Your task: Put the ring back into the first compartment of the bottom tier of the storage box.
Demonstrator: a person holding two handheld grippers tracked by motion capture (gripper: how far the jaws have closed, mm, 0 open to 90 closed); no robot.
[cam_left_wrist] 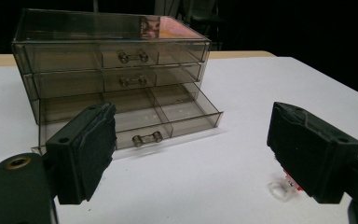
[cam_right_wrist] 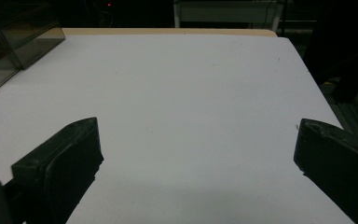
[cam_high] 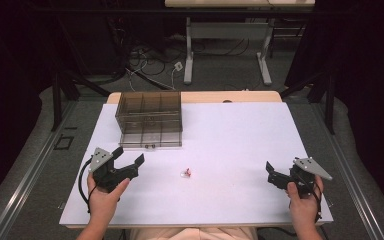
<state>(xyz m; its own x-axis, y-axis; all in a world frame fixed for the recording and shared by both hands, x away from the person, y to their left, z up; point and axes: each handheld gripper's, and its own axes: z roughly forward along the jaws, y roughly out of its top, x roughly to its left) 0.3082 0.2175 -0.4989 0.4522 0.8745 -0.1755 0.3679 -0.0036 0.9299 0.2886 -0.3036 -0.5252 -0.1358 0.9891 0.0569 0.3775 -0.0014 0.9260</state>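
High view: the left hand-held gripper [cam_high: 129, 159] sits at the lower left of the frame, over the white table [cam_high: 230, 135], with its jaws spread and nothing between them. Just above it in the frame stands the smoky transparent plastic drawer cabinet [cam_high: 149, 119], near the upper left of the table. The small clear-and-red plastic piece [cam_high: 186, 173] lies on the table surface at lower centre, to the right of the left hand-held gripper and apart from it.

Left gripper view: the cabinet occupies the upper left, three drawers high. The bottom drawer [cam_left_wrist: 168, 116] is pulled out; the two above it are closed. The small piece appears at lower right, partly hidden behind the right-hand jaw.

Right hand-held gripper [cam_high: 270, 172]: located at the lower right of the high view, jaws released, holding nothing, well apart from the cabinet and the small piece.
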